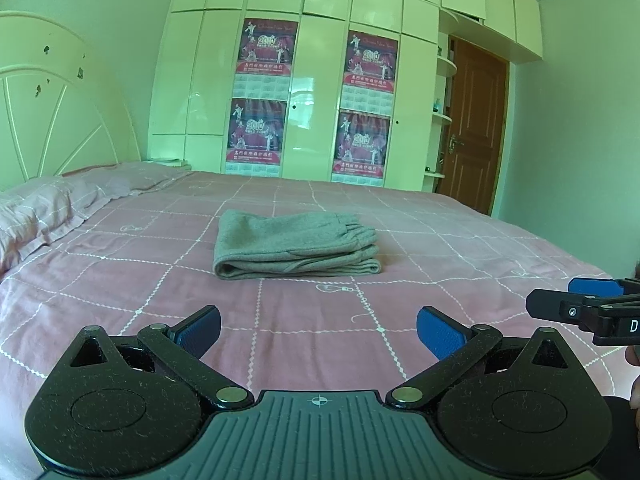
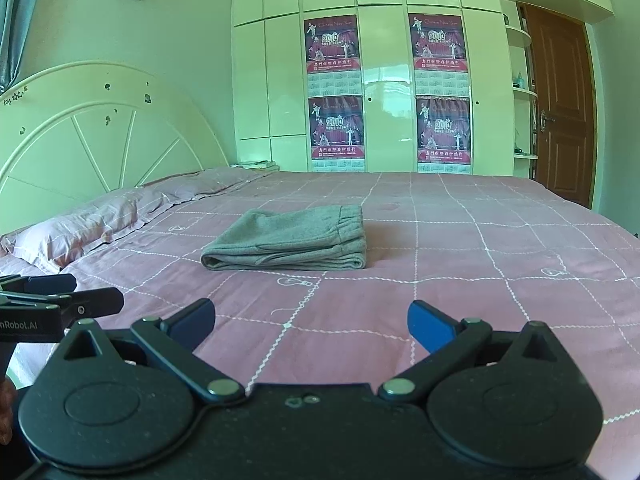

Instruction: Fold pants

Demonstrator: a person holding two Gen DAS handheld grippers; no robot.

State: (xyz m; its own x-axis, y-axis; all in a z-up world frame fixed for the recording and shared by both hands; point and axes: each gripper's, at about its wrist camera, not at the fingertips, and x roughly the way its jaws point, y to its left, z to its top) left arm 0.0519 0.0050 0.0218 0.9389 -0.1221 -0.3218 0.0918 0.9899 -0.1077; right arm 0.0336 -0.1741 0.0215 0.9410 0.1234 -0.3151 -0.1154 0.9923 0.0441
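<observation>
left gripper [image 1: 318, 330] jaws spread wide, empty, low over near bedspread [image 1: 120, 280] | right gripper [image 2: 311, 322] likewise agape, empty | grey pants [image 1: 296, 250] folded in flat stack mid-bed, well apart from both; long axis left-right, elastic waistband toward right, fold edge nearest | wardrobe [image 1: 320, 80] beyond

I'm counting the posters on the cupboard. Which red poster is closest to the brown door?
The upper right red calendar poster. It hangs on the white wardrobe in the column nearer the brown wooden door, above its twin; the other two posters hang further left.
</observation>
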